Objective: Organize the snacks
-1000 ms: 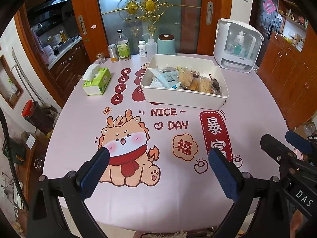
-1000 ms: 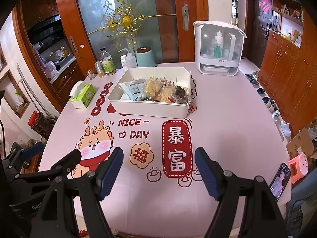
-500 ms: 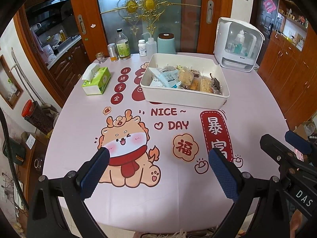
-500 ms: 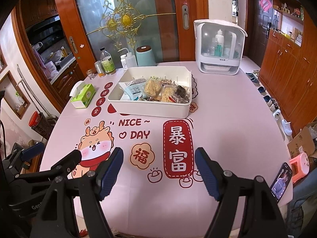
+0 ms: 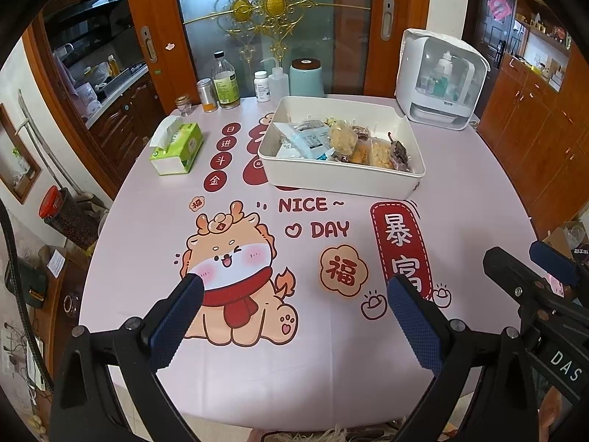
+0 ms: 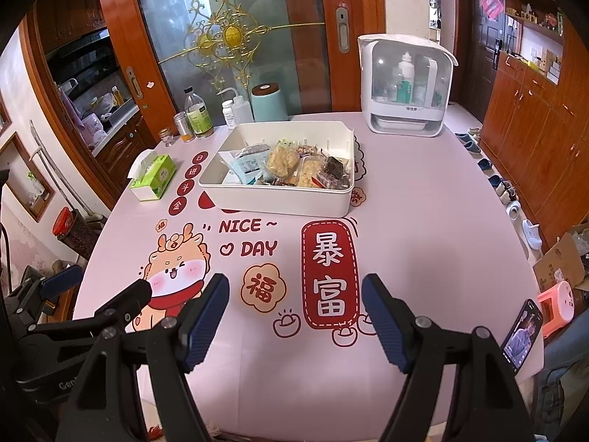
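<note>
Snack packets (image 6: pixel 291 165) heaped in white bin (image 6: pixel 276 199) at far-centre of table (image 6: pixel 423 221), w/ tissue box (image 6: pixel 152 176) to its left. Left gripper (image 5: pixel 294 316) & right gripper (image 6: pixel 296 316) near edge, jaws apart, empty. Risk: crinkly packs overlap, so a pinch may drag neighbours out or crush crisps.

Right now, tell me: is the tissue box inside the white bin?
No, the tissue box sits on the tablecloth, apart from the white bin.
</note>
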Tool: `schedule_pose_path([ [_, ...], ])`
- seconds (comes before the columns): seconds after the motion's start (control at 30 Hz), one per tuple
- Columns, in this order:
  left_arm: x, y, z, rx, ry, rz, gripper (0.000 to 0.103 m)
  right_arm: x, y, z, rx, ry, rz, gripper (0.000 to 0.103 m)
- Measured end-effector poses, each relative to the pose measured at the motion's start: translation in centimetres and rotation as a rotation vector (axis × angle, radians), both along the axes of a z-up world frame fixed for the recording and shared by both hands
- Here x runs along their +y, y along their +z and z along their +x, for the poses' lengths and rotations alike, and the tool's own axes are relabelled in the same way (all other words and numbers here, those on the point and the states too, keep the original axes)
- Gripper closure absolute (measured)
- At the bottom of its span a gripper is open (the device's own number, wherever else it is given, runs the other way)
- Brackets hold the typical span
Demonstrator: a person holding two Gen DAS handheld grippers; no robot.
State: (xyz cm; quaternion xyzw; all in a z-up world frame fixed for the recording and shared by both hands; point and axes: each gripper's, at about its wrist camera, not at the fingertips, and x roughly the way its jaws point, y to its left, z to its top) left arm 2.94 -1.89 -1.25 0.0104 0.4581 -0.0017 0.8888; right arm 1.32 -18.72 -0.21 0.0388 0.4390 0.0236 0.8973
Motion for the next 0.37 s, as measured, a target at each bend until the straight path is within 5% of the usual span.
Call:
schedule_pose_path([
  [0.37, 0.04, -0.42, -0.15, 0.009, -0.003, 0.000, 0.004, 0.06, -0.01, -0.05, 0.002, -0.001, 0.000, 0.028],
])
